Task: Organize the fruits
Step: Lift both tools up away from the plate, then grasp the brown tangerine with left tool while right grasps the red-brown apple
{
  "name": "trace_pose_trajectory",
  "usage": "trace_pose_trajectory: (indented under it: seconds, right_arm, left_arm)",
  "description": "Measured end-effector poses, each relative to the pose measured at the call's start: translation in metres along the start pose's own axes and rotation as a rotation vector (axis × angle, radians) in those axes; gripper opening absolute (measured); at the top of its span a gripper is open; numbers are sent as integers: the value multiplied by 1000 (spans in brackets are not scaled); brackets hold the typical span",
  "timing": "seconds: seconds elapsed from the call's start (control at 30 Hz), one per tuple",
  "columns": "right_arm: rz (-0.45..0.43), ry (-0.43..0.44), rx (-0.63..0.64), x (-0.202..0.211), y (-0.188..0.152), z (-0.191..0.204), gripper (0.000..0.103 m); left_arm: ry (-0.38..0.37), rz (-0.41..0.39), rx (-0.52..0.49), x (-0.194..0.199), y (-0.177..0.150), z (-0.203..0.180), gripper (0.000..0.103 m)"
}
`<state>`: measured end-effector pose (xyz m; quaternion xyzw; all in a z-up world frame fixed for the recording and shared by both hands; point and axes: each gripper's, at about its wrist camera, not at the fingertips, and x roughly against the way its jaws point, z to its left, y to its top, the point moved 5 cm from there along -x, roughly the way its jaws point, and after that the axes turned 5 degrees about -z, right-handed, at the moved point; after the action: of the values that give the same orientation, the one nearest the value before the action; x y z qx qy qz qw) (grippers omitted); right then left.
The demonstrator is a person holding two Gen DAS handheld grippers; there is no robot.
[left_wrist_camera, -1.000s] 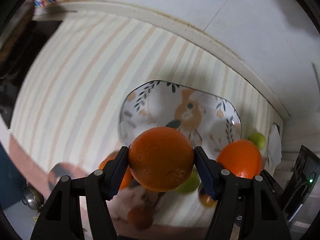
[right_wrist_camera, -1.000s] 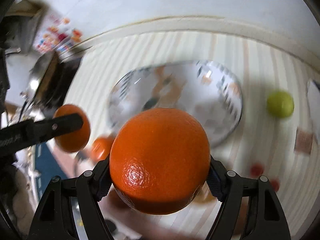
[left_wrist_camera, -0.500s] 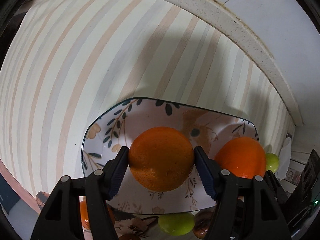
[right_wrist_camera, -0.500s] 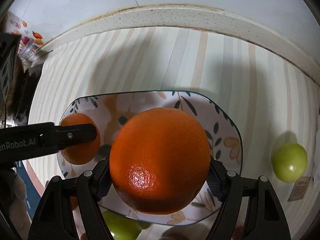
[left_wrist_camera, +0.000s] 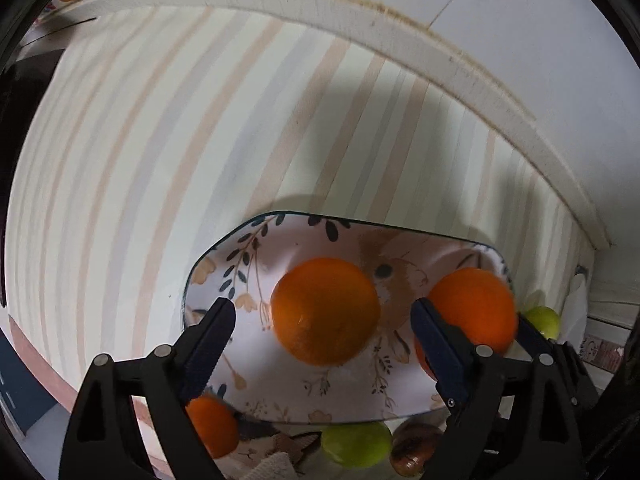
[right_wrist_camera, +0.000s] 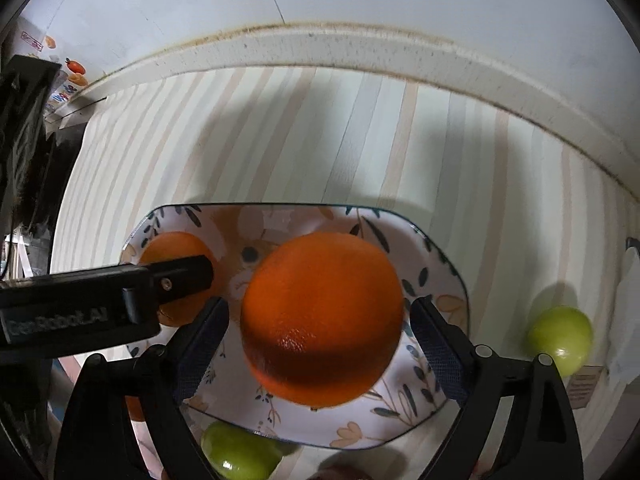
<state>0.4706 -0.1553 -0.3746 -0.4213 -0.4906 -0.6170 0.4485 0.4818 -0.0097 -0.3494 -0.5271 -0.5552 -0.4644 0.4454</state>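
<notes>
Two round oranges, one between the spread fingers of the left gripper and one between those of the right gripper, are seen over the floral-patterned ceramic plate. Both claws are held wide apart, with gaps visible beside each fruit. A green apple is seen on the striped cloth, right of the plate.

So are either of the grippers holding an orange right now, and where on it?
Neither. The left gripper and right gripper both stand open, with gaps either side of each orange; both oranges sit on the floral plate.

Left hand-held gripper and right hand-held gripper, jaws spread wide.
</notes>
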Motion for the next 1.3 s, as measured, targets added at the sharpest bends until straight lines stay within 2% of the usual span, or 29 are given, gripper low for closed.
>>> trace_pose_trajectory:
  seconds: [0.1,0.3,0.67,1.1,1.3]
  right_arm:
    - [-2,-13,-2,19,-6,-8,95]
    - [-16,-24,-3,56,-28,-12,95]
    - [-133,-17,48,147,-74,-2,95]
    - [-221,6,54,240,-113,4,95]
    - [-265,12,44,270,-128,4,95]
  left_arm:
    - [7,-37,0,19,-9,6,90]
    - [73,-122,-20,50,-35,2,90]
    - [127,-250,-92,107,-103,-17,90]
    - [117,-377,-108,175,-156,-20,90]
    - [100,-418,-97,197,-176,-20,90]
